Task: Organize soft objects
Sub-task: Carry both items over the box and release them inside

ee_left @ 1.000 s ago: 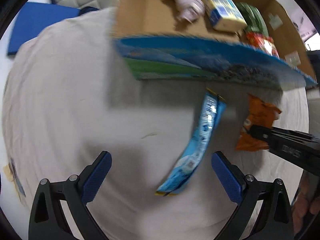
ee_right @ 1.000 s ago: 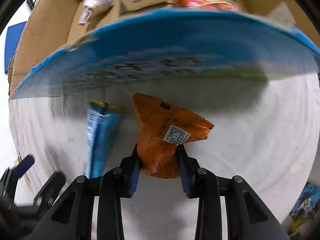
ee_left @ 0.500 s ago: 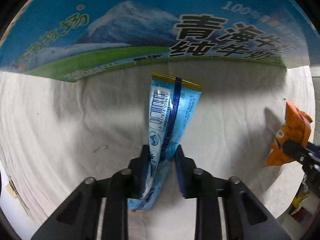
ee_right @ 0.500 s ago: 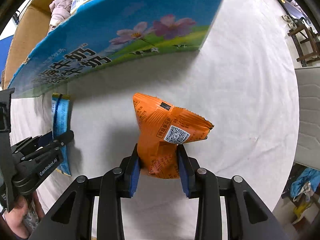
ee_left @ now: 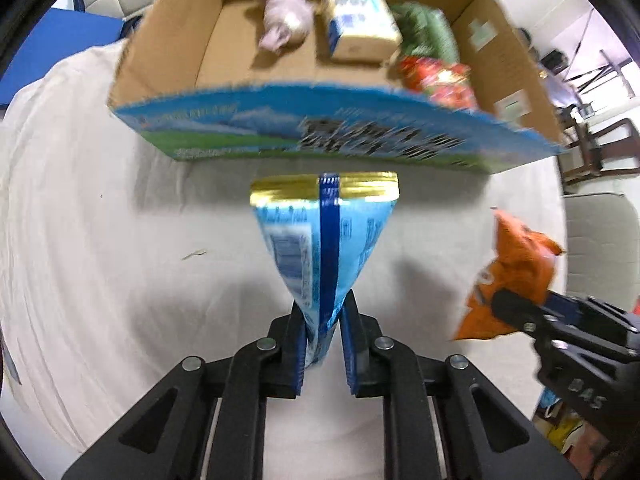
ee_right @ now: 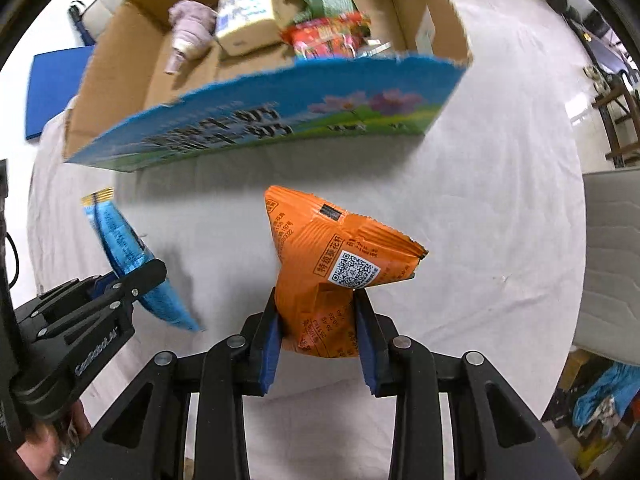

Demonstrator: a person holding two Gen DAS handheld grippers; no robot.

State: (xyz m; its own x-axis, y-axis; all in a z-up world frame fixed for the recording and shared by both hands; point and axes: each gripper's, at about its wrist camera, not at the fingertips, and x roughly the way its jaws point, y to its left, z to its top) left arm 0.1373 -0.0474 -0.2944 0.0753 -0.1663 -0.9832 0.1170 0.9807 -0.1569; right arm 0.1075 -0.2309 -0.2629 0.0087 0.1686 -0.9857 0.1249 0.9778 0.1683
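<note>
My left gripper (ee_left: 322, 336) is shut on a long blue snack packet (ee_left: 324, 236) with a gold top edge, held up above the white cloth. The packet also shows in the right wrist view (ee_right: 120, 248). My right gripper (ee_right: 318, 340) is shut on an orange snack bag (ee_right: 332, 264) with a QR code, also lifted; it shows in the left wrist view (ee_left: 516, 268) at the right. An open cardboard box (ee_left: 328, 120) with a blue printed front stands just beyond both packets.
In the box (ee_right: 256, 120) lie a pink soft toy (ee_left: 280, 20), a tissue pack (ee_left: 358, 26), a green packet (ee_left: 428, 32) and a red packet (ee_left: 440, 80). White cloth (ee_left: 100, 240) covers the table. A blue mat (ee_right: 52, 88) lies at far left.
The left gripper shut on the blue packet and lifted it off the cloth. Both grippers have risen and pulled back, so the inside of the box shows again.
</note>
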